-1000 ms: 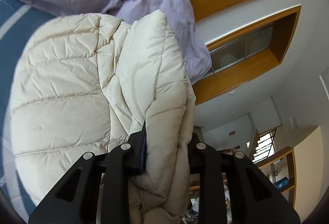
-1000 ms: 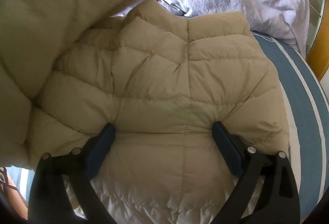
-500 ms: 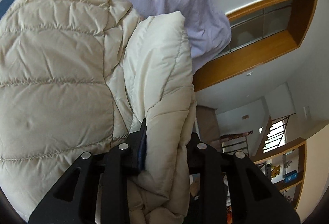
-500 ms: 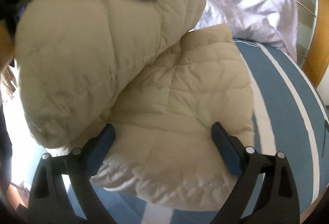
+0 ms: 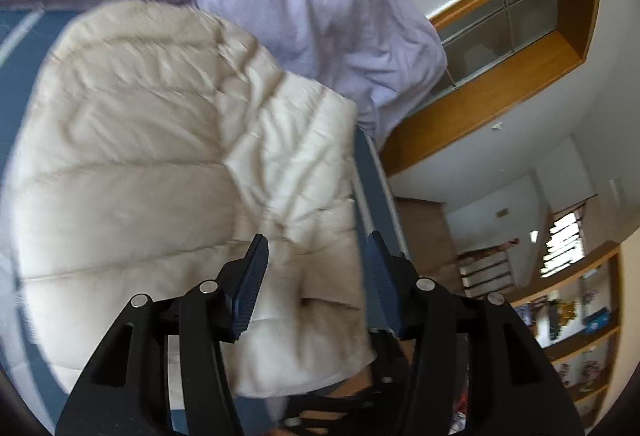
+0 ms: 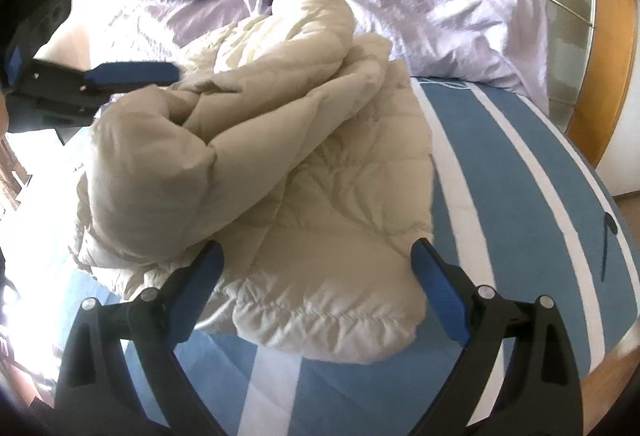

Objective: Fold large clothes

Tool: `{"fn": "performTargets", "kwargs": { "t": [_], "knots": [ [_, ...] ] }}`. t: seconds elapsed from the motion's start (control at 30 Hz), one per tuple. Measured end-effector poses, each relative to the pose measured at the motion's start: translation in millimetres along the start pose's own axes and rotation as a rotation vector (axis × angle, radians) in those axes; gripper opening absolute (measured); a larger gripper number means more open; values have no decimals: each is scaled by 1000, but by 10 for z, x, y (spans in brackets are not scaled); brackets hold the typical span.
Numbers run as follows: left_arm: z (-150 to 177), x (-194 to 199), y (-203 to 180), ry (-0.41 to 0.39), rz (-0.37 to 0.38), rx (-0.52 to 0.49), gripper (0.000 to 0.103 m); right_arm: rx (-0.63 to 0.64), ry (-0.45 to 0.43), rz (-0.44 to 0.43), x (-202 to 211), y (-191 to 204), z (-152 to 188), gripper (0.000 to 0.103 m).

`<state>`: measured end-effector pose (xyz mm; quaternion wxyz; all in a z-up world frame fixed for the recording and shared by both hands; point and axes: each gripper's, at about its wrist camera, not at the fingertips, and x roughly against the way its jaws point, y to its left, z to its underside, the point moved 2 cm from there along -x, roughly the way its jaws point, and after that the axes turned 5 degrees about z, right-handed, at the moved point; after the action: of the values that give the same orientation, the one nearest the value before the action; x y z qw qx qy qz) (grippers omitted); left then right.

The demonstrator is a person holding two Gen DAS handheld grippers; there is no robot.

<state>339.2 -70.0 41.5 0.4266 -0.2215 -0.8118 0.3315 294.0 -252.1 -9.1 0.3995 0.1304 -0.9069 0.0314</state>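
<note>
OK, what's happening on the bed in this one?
A person with a gripper in each hand is folding a cream quilted puffer jacket on a blue-and-white striped bedspread, beside a rumpled lilac duvet. A sleeve lies folded across the jacket's body. The left gripper has its jaws opening, pads apart from the fabric below them. The right gripper is open above the jacket's hem, holding nothing.

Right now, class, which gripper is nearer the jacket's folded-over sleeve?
Left. The left gripper, jaws opening, hovers just beside the sleeve; the right gripper sits back over the jacket hem.
</note>
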Motion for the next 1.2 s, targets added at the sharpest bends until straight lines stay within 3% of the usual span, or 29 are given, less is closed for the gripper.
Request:
{"fn": "performTargets", "kwargs": {
  "t": [0.33, 0.53, 0.63, 1.2],
  "knots": [
    [-56, 422, 469, -82, -182, 0, 52, -33, 2, 22, 81, -128, 42, 94],
    [-99, 597, 697, -167, -451, -94, 54, -56, 4, 33, 110, -209, 65, 94],
    [-90, 549, 823, -170, -542, -119, 55, -61, 4, 43, 116, -242, 60, 94],
    [135, 181, 849, -108, -565, -219, 57, -133, 21, 170, 73, -678, 1, 94]
  ]
}}
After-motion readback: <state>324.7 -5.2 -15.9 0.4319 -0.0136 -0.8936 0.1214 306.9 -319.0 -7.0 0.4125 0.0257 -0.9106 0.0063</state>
